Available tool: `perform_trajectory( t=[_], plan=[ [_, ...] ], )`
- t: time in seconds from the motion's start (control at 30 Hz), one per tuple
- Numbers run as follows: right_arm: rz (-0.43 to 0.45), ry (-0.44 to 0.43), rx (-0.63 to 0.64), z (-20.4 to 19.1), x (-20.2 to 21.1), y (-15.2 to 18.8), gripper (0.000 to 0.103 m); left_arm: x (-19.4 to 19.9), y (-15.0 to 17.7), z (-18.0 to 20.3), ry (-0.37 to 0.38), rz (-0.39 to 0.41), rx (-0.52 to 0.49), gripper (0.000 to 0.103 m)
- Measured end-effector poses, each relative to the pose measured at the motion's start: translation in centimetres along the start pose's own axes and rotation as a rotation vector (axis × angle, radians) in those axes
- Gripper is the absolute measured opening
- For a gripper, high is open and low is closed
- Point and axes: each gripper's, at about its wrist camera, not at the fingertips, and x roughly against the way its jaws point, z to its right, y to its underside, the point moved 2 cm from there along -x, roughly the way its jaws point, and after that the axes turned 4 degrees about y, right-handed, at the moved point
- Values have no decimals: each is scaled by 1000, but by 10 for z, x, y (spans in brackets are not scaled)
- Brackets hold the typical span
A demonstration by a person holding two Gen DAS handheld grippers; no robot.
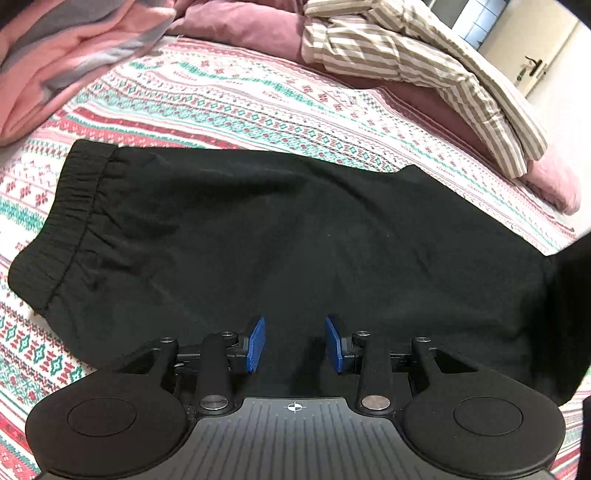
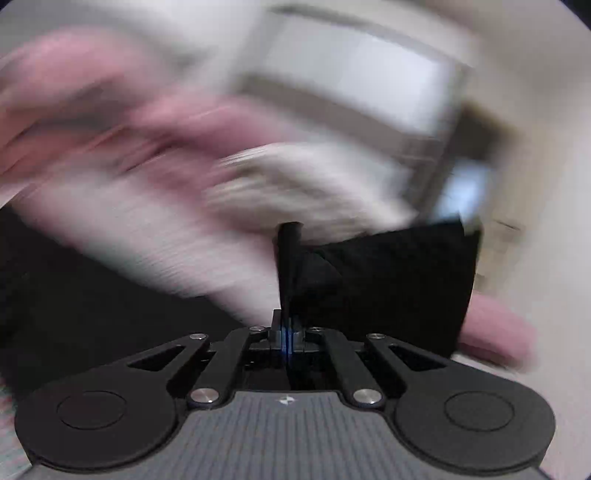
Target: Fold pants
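Black pants (image 1: 258, 240) lie flat across the patterned bedsheet (image 1: 221, 103), with the elastic waistband (image 1: 62, 229) at the left. My left gripper (image 1: 294, 343) hovers over their near edge, open; its blue pads (image 1: 256, 345) stand apart with nothing pinched between them. In the blurred right wrist view, my right gripper (image 2: 288, 332) is shut on a bunched end of the black pants (image 2: 399, 284). That end is lifted off the bed and hangs to the right of the fingers. At the right edge of the left wrist view, the pants rise out of frame.
A pink and grey blanket (image 1: 55, 62) is heaped at the back left. A striped beige garment (image 1: 424, 74) lies over maroon bedding (image 1: 243, 26) at the back right. Beyond the bed's right side are a wall and a door (image 1: 535, 66).
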Motion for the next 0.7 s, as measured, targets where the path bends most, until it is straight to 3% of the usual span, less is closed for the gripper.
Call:
perform_trajectory(
  t=[0.07,0.13,0.23,0.3,0.33,0.47,0.53,0.6,0.63,0.67,0.7],
  plan=[
    [-72,-113,155,-60,-4,10,38,2,-1,-6,17,-2,14,35],
    [-128,-160,246,-94,-6,20,42,3,-2,-9,30,-3,22,40],
    [-145,-168,303,-110,-1,24,71,5,-2,-13,51,-7,39,41],
    [-122,-150,313,-105,4,20,98,6,-2,-15,63,-10,49,42],
    [-113,-152,298,-104,16,21,100,7,-3,-15,72,-11,53,42],
    [-144,-189,182,-89,8,24,100,7,-4,-16,127,-20,88,43],
    [-157,-228,173,-93,0,27,92,5,-4,-15,154,-28,103,44],
    [-156,-276,198,-102,4,29,59,3,-4,-13,181,-36,119,45],
    [-155,-290,201,-106,7,29,47,1,-4,-12,194,-39,126,46],
    [-150,-283,201,-110,9,27,37,0,-3,-12,215,-41,142,48],
    [-139,-266,208,-111,8,25,37,0,-3,-13,239,-43,162,49]
  ],
)
